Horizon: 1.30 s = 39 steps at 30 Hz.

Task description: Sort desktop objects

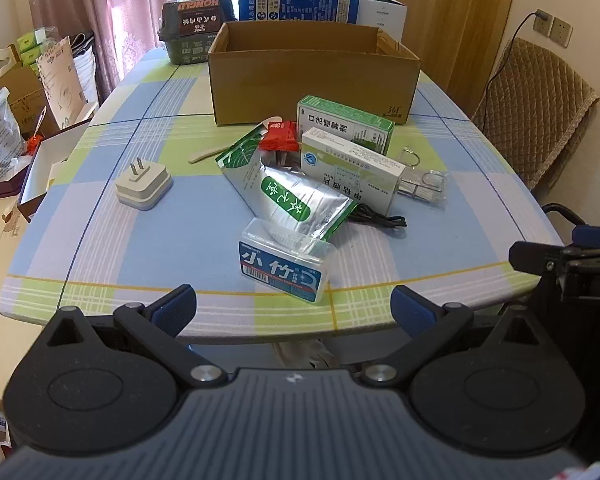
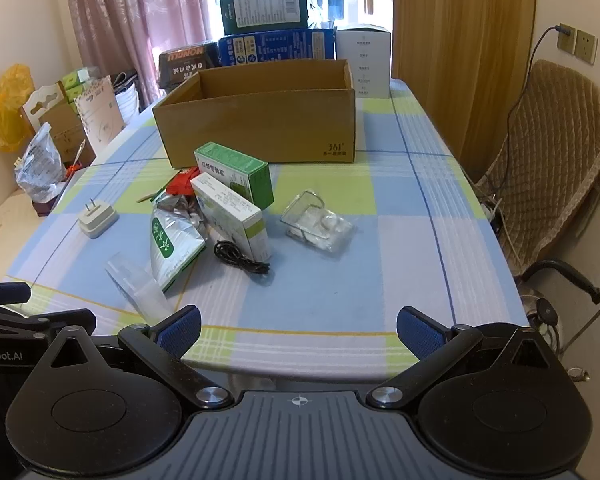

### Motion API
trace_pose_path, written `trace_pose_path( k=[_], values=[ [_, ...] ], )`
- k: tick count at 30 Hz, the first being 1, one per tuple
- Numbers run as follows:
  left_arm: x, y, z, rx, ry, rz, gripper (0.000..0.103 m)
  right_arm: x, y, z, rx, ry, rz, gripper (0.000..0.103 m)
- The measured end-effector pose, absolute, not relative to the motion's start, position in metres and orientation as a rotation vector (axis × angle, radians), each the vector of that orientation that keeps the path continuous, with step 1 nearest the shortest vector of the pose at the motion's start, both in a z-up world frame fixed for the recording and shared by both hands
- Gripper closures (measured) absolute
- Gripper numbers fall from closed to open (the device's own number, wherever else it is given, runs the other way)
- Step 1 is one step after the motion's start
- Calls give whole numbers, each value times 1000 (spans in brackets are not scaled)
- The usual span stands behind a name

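Observation:
A loose pile lies mid-table before an open cardboard box (image 1: 312,84) (image 2: 260,120): a clear floss-pick case (image 1: 286,266) (image 2: 136,284), a silver-green pouch (image 1: 288,196) (image 2: 172,240), a white medicine box (image 1: 352,168) (image 2: 232,212), a green medicine box (image 1: 344,122) (image 2: 236,170), a red packet (image 1: 280,136), a black cable (image 1: 380,220) (image 2: 240,258), a clear bag of clips (image 1: 424,182) (image 2: 320,224) and a white plug adapter (image 1: 144,186) (image 2: 98,218). My left gripper (image 1: 294,310) and right gripper (image 2: 298,332) hang open and empty over the near table edge.
The table (image 2: 380,264) wears a blue-green checked cloth. Stacked product boxes (image 1: 300,0) (image 2: 276,24) stand behind the cardboard box. Bags and cartons (image 1: 28,92) crowd the left side. A padded chair (image 2: 556,164) stands at the right. The right gripper's body (image 1: 572,268) shows at the left view's right edge.

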State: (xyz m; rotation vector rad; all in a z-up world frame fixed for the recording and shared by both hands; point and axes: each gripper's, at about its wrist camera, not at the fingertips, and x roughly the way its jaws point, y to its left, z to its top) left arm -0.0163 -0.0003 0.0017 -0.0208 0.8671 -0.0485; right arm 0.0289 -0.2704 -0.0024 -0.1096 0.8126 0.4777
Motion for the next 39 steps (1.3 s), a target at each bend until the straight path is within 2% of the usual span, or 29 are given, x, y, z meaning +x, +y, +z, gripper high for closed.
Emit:
trace_pose_path(
  k=[39],
  values=[
    [-21,-2,-1,-22,884,-55,1,25,-271,-8,-103,836,492,2]
  ],
)
